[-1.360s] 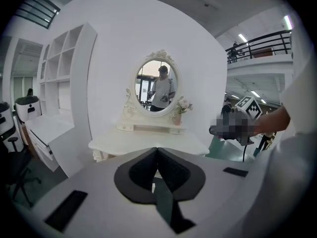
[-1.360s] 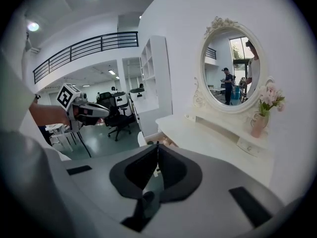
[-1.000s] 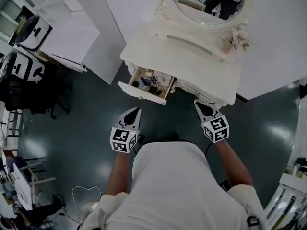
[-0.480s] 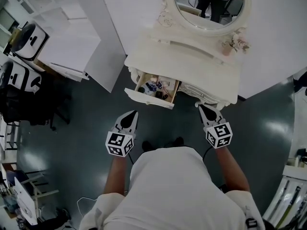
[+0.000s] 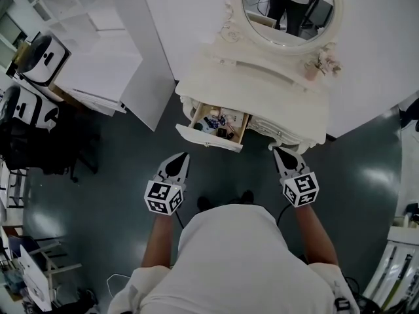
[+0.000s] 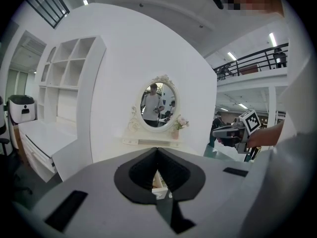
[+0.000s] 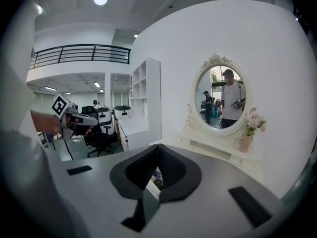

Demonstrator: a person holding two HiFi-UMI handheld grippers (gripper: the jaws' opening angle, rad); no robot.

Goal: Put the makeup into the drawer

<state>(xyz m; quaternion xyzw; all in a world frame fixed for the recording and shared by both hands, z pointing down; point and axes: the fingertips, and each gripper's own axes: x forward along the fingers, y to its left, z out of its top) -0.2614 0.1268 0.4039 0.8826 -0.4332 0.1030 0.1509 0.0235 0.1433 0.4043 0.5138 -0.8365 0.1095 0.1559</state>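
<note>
The drawer [image 5: 208, 138] stands pulled out from the white counter [image 5: 262, 93] just above the middle of the head view. The makeup [image 5: 216, 122] lies inside it as a small heap of dark and coloured pieces. They are too small to tell apart from this height, so it is only likely, not certain, that every piece is in. The left claw [image 5: 181, 157] hangs below the drawer's left corner and the right claw [image 5: 281, 152] below the counter's lower right edge. Both are clear of the furniture, each with its jaws pressed together on nothing. What seems left is to shut the drawer, and that is where trouble could come. A push at one corner, rather than at the middle of the front, could skew the drawer so that it binds. A quick shove could send loose pieces sliding or hopping over the low wall onto the floor. It could also rock the flower vase [image 5: 313, 70] on the counter top beside the mirror [image 5: 288, 12], in the upper part of the frame. A piece standing above the rim could catch under the counter.
</note>
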